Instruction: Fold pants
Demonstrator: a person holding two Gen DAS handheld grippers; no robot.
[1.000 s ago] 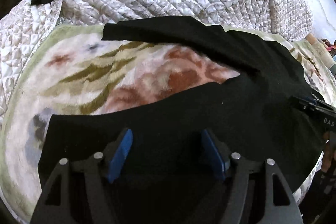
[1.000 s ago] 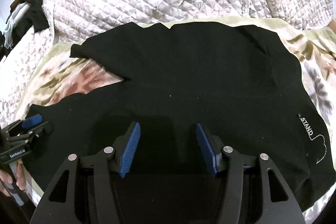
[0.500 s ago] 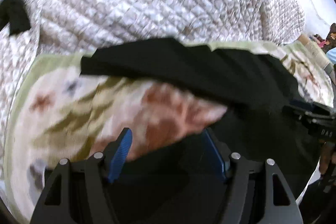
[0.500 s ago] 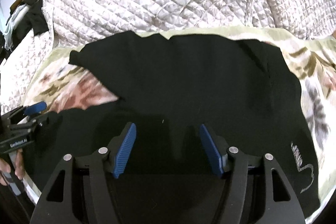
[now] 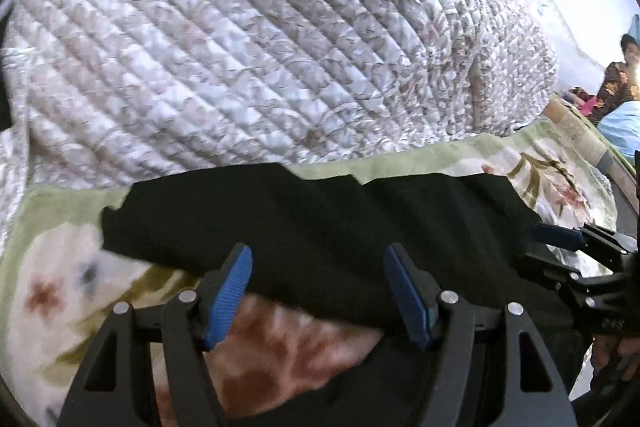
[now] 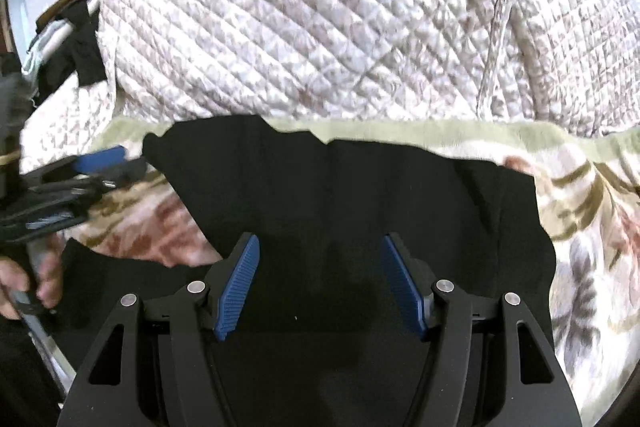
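Now the left gripper point(image 5: 318, 291) has its jaws spread wide, gripping nothing; the black pants point(image 5: 320, 219) lie just beyond them on the floral blanket point(image 5: 52, 291). Further right, the right gripper point(image 6: 320, 283), jaws just opened and parted, hovers with pants cloth beneath, unpinched, the quilted bedspread point(image 6: 320, 19) beyond.

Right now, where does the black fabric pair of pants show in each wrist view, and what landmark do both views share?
Left wrist view: the black fabric pants run as a band across the lower middle, behind the left tool.
Right wrist view: they fill the lower centre, beneath the right tool.
Shared landmark: the green-edged floral blanket, showing just beyond the pants' far edge.
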